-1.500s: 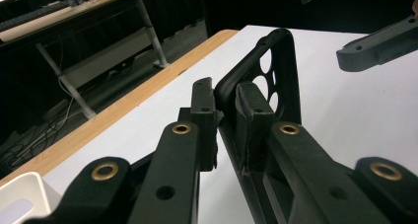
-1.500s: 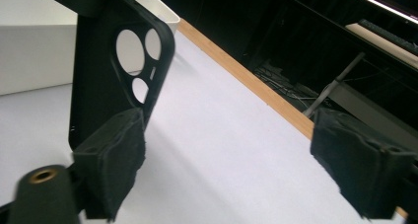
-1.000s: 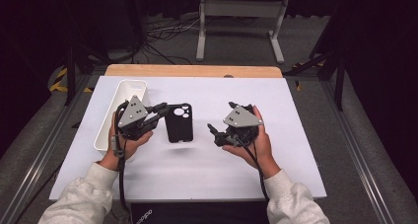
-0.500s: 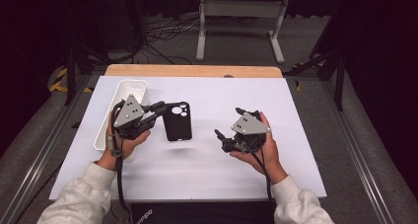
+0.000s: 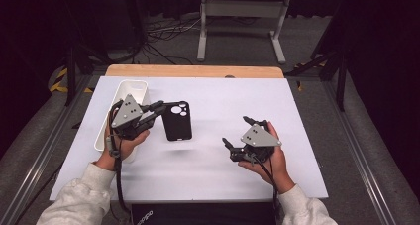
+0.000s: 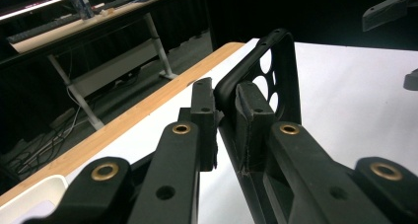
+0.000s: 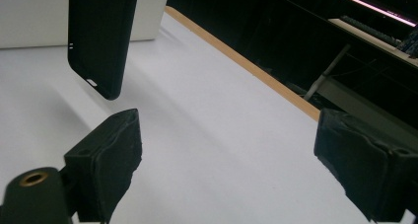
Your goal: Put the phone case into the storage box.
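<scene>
Gripping the black phone case by its edge, the left gripper is holding it above the table beside the white tray; the right gripper is gaping nearby. In the left gripper view, jaws are clamping the case rim. In the right gripper view, the case is hanging ahead of spread jaws.

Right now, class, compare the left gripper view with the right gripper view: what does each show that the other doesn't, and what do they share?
Left gripper view: its claw's pads pinch the rim of the black phone case near the camera holes, one pad inside the case and one outside.

Right gripper view: its claw wide open with nothing between the pads, and the case's plain lower end hanging above the table.

Both: the case, white tabletop and white bin.
</scene>
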Motion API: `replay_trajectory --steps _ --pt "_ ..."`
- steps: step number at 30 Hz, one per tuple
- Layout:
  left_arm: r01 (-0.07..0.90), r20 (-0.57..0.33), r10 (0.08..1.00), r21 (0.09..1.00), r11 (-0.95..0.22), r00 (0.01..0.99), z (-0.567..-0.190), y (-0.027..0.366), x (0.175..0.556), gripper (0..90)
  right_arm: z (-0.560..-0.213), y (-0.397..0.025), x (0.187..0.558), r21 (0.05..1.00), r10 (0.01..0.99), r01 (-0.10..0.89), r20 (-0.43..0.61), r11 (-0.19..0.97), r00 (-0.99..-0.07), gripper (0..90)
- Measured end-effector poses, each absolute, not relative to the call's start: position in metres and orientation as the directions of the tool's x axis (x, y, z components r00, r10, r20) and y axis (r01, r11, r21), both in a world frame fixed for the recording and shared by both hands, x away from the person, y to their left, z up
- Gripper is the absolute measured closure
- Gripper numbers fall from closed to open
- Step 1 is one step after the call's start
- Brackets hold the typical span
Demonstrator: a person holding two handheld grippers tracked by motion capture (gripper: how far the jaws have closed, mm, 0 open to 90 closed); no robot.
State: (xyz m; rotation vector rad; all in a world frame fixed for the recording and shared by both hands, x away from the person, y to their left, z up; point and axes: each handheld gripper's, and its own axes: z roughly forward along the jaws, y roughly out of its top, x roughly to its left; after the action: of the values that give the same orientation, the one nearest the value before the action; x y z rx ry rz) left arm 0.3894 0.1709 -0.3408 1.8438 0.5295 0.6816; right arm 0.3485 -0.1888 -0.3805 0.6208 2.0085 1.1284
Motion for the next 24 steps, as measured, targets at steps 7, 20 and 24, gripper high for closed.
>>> replay_trajectory --steps 7,20,24 --pt "0.029 0.215 0.644 0.938 -0.346 0.734 -0.339 0.172 0.389 80.5 -0.382 -0.203 0.343 0.877 0.713 0.053 -0.351 0.477 -0.607 11.0" --pt "0.02 0.216 0.654 0.943 -0.333 0.725 -0.335 0.178 0.388 80.5 -0.392 -0.214 0.331 0.887 0.719 0.05 -0.338 0.46 -0.607 10.3" --pt "0.011 0.221 0.658 0.944 -0.328 0.72 -0.331 0.181 0.387 80.5 -0.396 -0.219 0.328 0.887 0.722 0.056 -0.336 0.459 -0.604 10.2"
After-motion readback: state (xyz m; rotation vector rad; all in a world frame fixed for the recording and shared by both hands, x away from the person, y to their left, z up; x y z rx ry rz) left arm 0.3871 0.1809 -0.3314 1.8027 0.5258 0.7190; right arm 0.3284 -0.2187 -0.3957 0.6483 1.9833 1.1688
